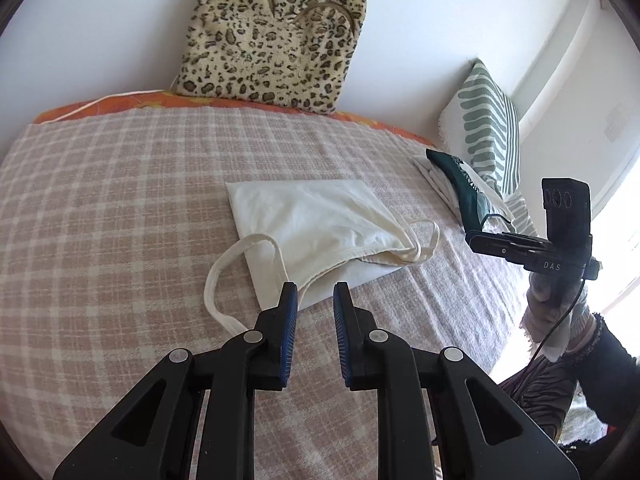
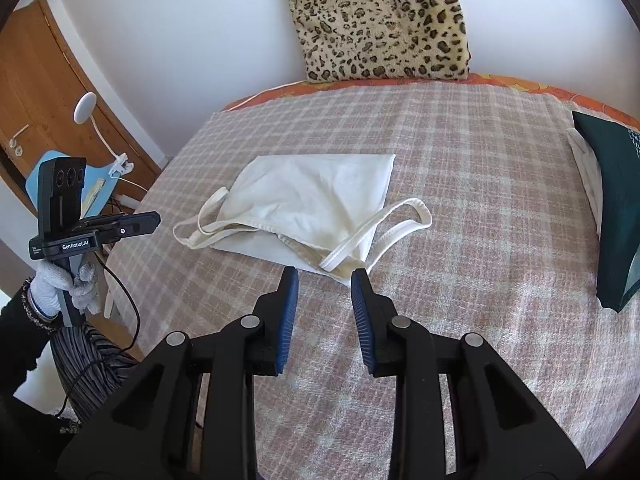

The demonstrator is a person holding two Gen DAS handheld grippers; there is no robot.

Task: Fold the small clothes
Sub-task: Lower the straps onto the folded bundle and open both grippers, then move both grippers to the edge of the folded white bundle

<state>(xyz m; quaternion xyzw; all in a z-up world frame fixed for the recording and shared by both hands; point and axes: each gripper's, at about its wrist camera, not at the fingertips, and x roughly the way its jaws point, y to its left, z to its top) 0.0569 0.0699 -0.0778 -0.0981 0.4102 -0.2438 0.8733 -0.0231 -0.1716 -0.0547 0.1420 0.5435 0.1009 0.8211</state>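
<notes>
Two grippers — left gripper, right gripper — jaws apart, one cream top.

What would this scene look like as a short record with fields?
surface: checked bedspread
garment: cream strappy top, lying partly folded, both strap loops loose
left gripper: open, empty, at the top's near edge
right gripper: open, empty, just short of the top
at bed's side: folded dark green cloth
against wall: leopard-print cushion

Home bedroom, plaid-covered bed, leopard cushion, wooden door
</notes>
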